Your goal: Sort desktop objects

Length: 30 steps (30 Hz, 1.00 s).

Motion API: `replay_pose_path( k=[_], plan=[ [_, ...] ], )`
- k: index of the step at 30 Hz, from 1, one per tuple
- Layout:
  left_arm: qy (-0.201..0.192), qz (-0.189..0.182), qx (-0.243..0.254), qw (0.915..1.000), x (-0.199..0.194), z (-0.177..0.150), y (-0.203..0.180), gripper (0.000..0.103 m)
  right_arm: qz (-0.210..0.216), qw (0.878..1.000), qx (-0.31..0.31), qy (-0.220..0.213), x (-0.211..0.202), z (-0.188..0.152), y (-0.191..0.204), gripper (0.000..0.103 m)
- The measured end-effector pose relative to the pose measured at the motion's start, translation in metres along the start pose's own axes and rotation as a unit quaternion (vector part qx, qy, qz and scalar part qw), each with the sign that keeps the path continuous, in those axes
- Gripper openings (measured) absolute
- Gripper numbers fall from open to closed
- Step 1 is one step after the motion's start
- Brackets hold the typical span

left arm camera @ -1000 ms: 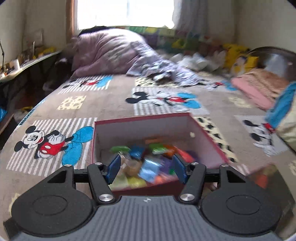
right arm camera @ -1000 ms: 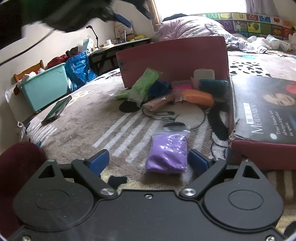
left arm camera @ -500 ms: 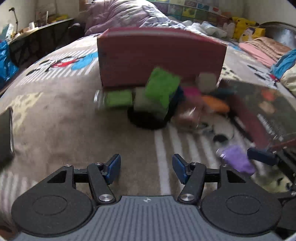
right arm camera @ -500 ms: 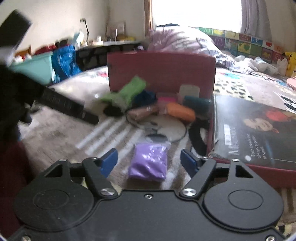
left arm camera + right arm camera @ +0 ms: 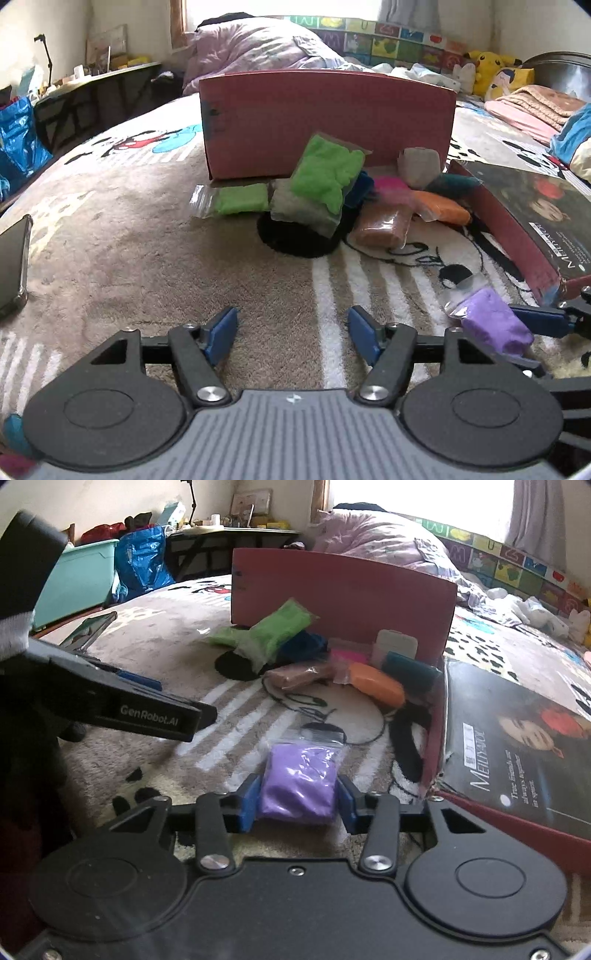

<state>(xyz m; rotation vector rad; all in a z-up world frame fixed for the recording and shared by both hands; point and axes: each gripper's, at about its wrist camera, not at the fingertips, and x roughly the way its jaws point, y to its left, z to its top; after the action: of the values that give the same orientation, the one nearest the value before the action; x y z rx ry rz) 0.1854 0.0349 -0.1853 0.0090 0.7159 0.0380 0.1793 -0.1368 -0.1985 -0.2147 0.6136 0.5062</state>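
Writing: "GenRobot.AI" on left gripper point(image 5: 147, 716); "MEILLY" on box lid point(image 5: 517, 746), smaller print unreadable.
Right gripper point(image 5: 298, 801): closing, blue pads against purple bag point(image 5: 299, 782) on bed blanket point(image 5: 147, 258).
Left gripper point(image 5: 291, 334): opening, nothing between.
Hidden: red box point(image 5: 325, 118) contents.

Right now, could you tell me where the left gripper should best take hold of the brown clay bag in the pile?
Probably across its short width, near the front end of the brown clay bag. It lies flat with that end facing the left gripper, whose opening jaws are empty. The orange bag crowds its far right, so come from the front.
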Motion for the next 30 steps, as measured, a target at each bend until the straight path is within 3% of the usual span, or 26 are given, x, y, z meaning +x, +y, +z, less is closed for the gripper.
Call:
replay_pose_path(
  k=[14,30],
  plan=[
    [-0.003,-0.006,-0.005,1.0000,0.001,-0.001,0.001,0.072,0.016,0.999,0.038,0.015,-0.010,0.009,-0.009,0.042],
    [-0.007,-0.003,-0.002,1.0000,0.003,-0.001,-0.002,0.077,0.037,0.998,0.037,-0.031,-0.032,0.064,-0.028,0.043]
  ],
)
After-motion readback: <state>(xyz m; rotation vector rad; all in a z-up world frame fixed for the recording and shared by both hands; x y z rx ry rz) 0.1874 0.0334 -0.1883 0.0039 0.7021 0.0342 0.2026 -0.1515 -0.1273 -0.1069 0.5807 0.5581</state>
